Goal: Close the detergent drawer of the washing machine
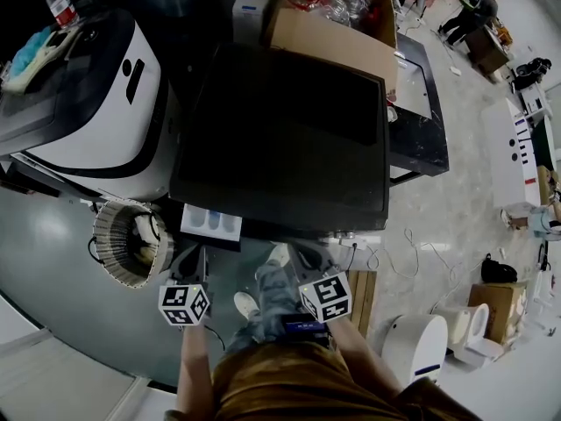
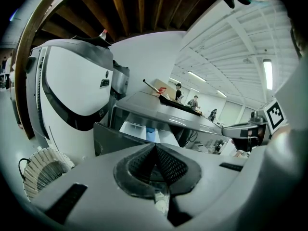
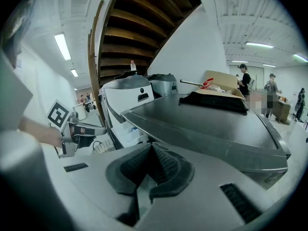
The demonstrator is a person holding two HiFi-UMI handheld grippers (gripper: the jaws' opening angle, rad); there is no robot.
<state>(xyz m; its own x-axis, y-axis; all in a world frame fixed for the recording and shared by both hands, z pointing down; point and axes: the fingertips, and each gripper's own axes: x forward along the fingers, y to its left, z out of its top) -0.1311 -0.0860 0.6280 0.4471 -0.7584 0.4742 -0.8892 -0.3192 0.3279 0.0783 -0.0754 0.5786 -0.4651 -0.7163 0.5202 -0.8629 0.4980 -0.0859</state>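
Observation:
The washing machine point(image 1: 280, 139) has a dark flat top. Its detergent drawer point(image 1: 210, 222) sticks out of the front at the upper left corner, white with blue compartments point(image 2: 144, 130). My left gripper point(image 1: 191, 266) is shut and holds nothing; it hovers just in front of and below the drawer, apart from it, and its pads point(image 2: 166, 165) meet. My right gripper point(image 1: 305, 261) is also shut and holds nothing, in front of the machine to the right of the drawer point(image 3: 122, 131). The right gripper view shows the left gripper point(image 3: 77, 131) beside the drawer.
A white appliance point(image 1: 88, 95) stands left of the washer, with a bottle point(image 1: 60, 3) on it. A wicker basket point(image 1: 131, 244) sits on the floor below the drawer. A cardboard box point(image 1: 333, 24) rests behind the washer. Cables point(image 1: 412, 253) trail on the floor at right.

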